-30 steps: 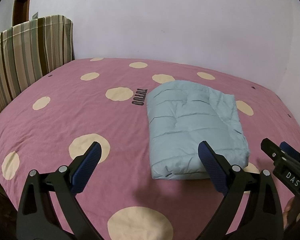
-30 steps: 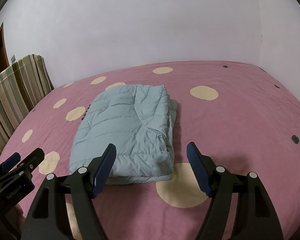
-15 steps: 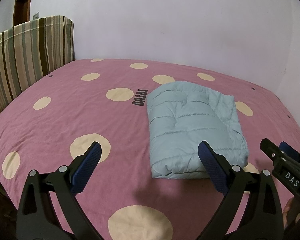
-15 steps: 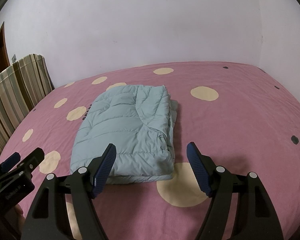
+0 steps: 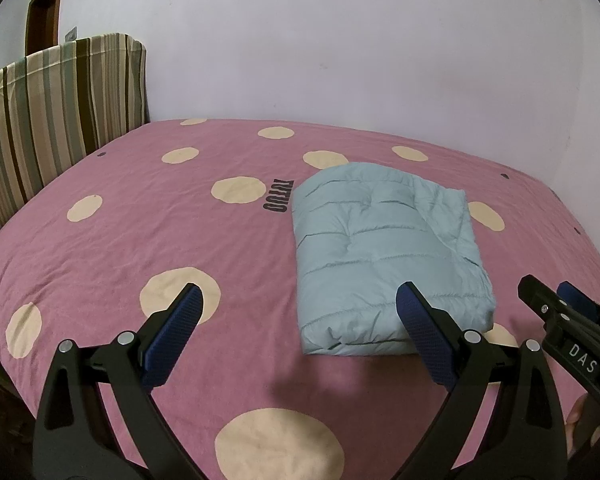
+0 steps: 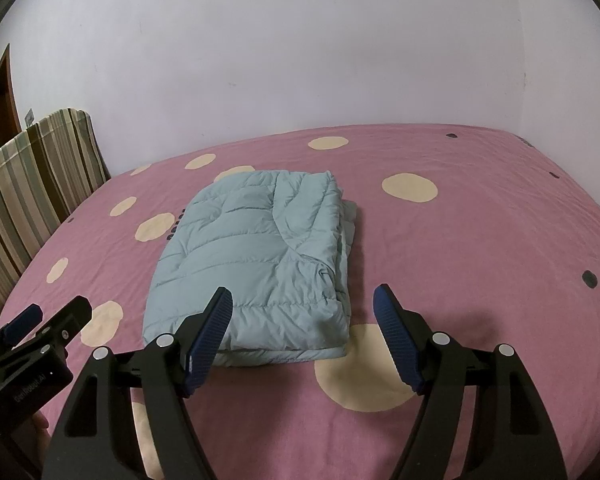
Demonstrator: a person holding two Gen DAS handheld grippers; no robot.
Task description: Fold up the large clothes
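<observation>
Open bedsheet left, right and in front of folded jacket; obstructed behind jacket by wall, far left by striped headboard.

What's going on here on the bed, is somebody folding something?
A person holds a two-finger gripper in each hand above a pink spotted bed. A pale blue puffer jacket lies on it already folded into a compact rectangle. The left gripper and right gripper are both open, empty and clear of the jacket, so the folding looks finished or nearly so.
</observation>
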